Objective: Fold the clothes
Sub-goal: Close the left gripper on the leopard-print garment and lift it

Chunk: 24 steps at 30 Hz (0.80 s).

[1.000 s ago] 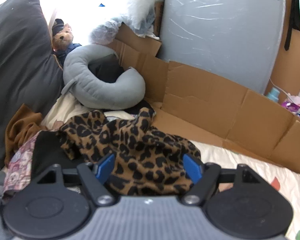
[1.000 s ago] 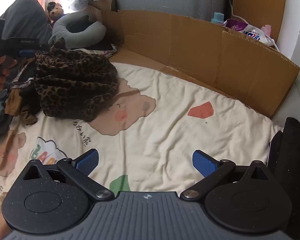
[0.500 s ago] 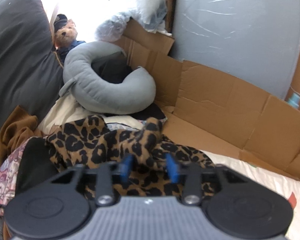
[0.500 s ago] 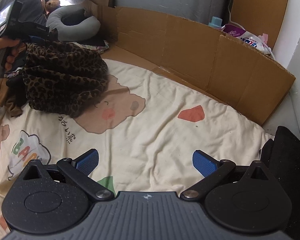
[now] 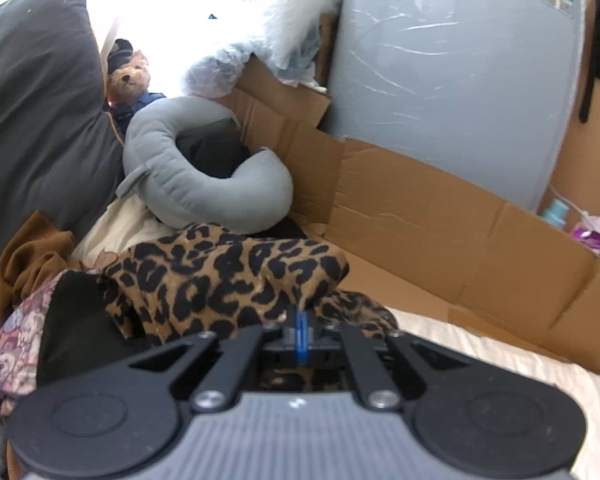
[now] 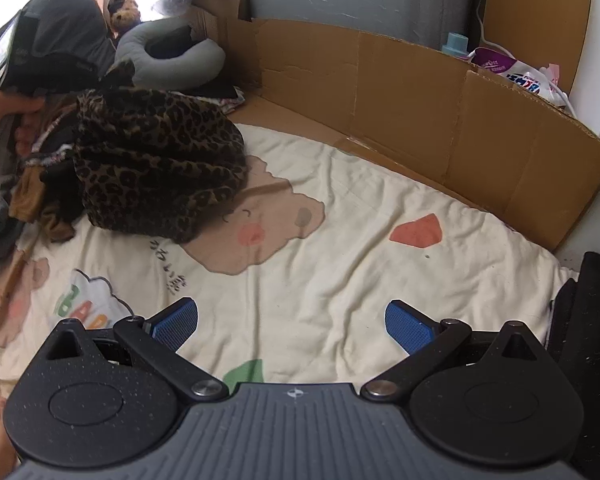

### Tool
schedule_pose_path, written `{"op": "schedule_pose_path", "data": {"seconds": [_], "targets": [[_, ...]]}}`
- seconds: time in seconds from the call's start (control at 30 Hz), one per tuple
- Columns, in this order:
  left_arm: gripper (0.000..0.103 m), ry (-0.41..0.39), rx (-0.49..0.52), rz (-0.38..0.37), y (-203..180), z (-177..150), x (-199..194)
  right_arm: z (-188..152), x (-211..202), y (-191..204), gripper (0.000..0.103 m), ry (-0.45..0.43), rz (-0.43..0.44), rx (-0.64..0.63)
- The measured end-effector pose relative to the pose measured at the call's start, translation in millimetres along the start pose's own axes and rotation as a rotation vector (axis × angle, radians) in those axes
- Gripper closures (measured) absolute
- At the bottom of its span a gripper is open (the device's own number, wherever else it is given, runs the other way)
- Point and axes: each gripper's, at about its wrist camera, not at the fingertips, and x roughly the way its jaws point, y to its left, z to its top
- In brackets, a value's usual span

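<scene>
Leopard-print garment (image 6: 156, 164) sits heaped at the left side of the bed (image 6: 340, 240), on a pile of other clothes (image 5: 28, 280), near the grey neck pillow (image 5: 188, 184). Cardboard wall (image 6: 460, 120) borders the bed behind.

Handling estimate: soft, light, limp fabric; it will drape and bunch, not hold shape. Best hold is an edge or corner, then a second corner to spread it flat on the open sheet.

Left claw (image 5: 301, 334): pads together, clamped on a raised fold of the garment. Right claw (image 6: 292, 326): pads apart, nothing between, hovering over bare sheet.

Right view shows the whole heap and free folding area; left view shows only the pinch point.
</scene>
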Motion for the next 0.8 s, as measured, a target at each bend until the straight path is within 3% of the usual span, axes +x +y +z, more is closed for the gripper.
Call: {"op": "schedule_pose_path", "data": {"seconds": [0.5,0.8], "targets": [[0.103,0.046,-0.092,-0.064,17,-55,-76,5,-5,3,0.001,-0.018,0.099,0.064],[0.103,0.130,-0.135,-0.110,15,-93,-105,6,-5,5,0.001,-0.018,0.134,0.107]]}}
